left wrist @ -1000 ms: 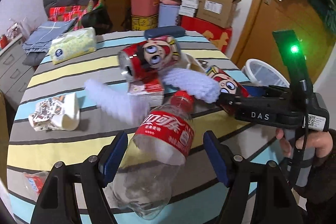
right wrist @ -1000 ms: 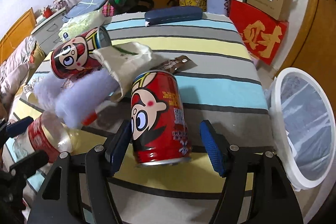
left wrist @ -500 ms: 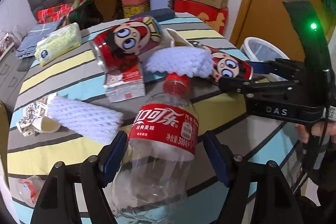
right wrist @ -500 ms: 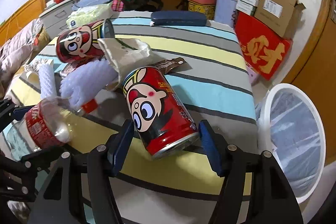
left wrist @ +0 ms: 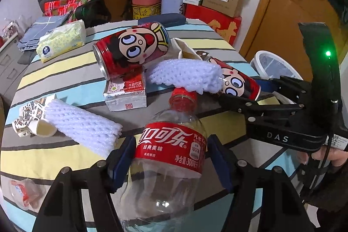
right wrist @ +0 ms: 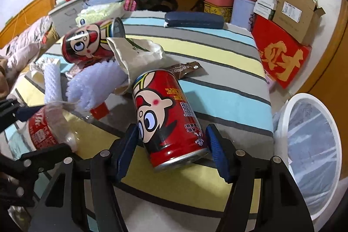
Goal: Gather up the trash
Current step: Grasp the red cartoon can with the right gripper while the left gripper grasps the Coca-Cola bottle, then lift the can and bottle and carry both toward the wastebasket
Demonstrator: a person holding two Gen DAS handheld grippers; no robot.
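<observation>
Striped cloth covers the table [right wrist: 217, 53] under both my tools, and the white bin [right wrist: 313, 158] with its clear liner stands off the table edge, outside my right fingers. I judge this the grasping step on two pieces at once. My left gripper [left wrist: 171, 158] is closing around the labelled waist of the empty cola bottle [left wrist: 169, 158]; its pads sit right at the label, though I cannot tell that they press yet. My right gripper [right wrist: 174, 147] is closing too, the lying red cartoon can [right wrist: 167, 119] between its fingers with a sliver of gap showing each side. Next, both need to finish the squeeze, then lift toward the bin. Beyond the bottle's red cap a white foam net [left wrist: 187, 77] overhangs it and could drag along. Farther ahead lie a second cartoon can [left wrist: 132, 49], a milk carton [left wrist: 126, 92], another foam sleeve [left wrist: 82, 125] and a brown wrapper [right wrist: 184, 67].
</observation>
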